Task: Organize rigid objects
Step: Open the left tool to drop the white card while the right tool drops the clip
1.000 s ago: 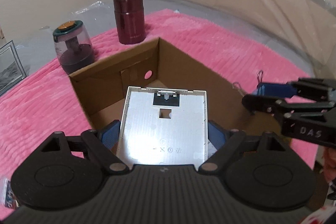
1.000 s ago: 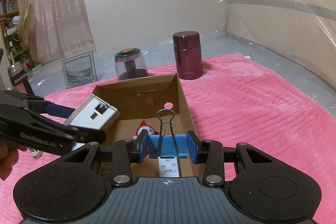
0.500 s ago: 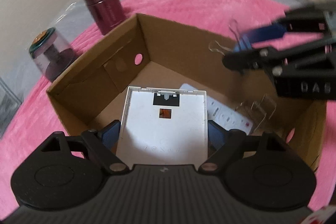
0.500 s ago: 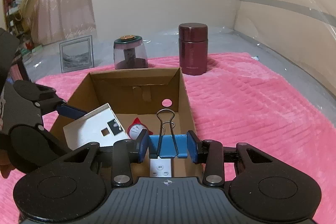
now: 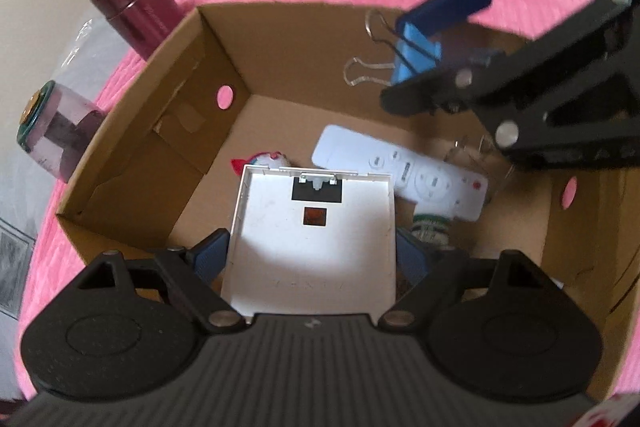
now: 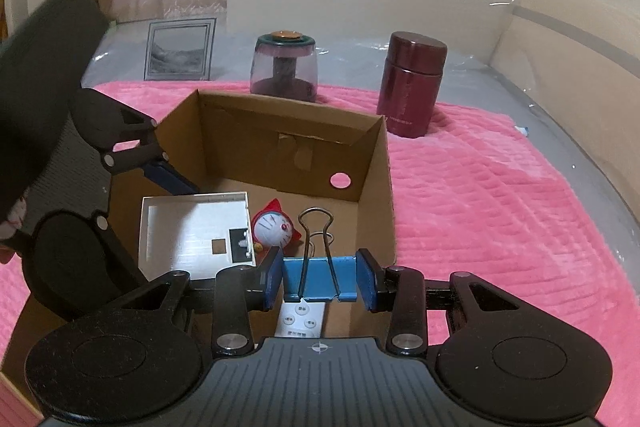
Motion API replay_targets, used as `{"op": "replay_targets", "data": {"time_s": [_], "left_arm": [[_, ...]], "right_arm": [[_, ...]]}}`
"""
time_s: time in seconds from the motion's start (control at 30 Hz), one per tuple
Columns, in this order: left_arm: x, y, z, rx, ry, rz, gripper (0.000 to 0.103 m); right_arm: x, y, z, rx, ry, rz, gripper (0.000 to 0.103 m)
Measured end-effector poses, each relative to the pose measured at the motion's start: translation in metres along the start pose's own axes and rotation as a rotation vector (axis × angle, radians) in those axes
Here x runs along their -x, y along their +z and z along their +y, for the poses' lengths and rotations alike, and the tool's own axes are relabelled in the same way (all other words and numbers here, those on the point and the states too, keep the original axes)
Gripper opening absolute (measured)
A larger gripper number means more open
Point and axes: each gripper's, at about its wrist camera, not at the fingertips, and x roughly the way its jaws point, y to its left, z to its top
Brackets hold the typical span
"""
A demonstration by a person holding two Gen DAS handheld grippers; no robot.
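Since the left tool (image 5: 312, 259) grips the white plate (image 5: 312, 227) and the right tool (image 6: 320, 277) pinches the blue clip (image 6: 320, 273) over the box (image 6: 376, 187), dropping both risks smacking the remote (image 5: 404, 175).

Our left gripper (image 5: 312, 259), black frame with blue pads: tilted steeply downward, jaws spread wide and clamped on the two side edges of a flat white rectangular plastic panel (image 5: 312, 239). In the right wrist view it (image 6: 176, 183) enters from the left. Our right gripper (image 6: 319, 277), same build: angled downward, jaws narrow, pads pressed on both ends of a blue metal binder clip (image 6: 320, 277) with its wire handles standing up. In the left wrist view it (image 5: 436, 39) reaches in from the upper right.
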Motion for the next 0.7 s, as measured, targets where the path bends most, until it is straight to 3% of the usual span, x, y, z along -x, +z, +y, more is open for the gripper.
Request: {"op": "replay_targets", "data": {"time_s": [0.7], "left_arm": [[-0.019,0.001,0.0,-0.007,-0.006,0.084,0.084]], "right_arm": [[-0.025,0.0,0.006,0.065,0.012,0.095,0.036]]}}
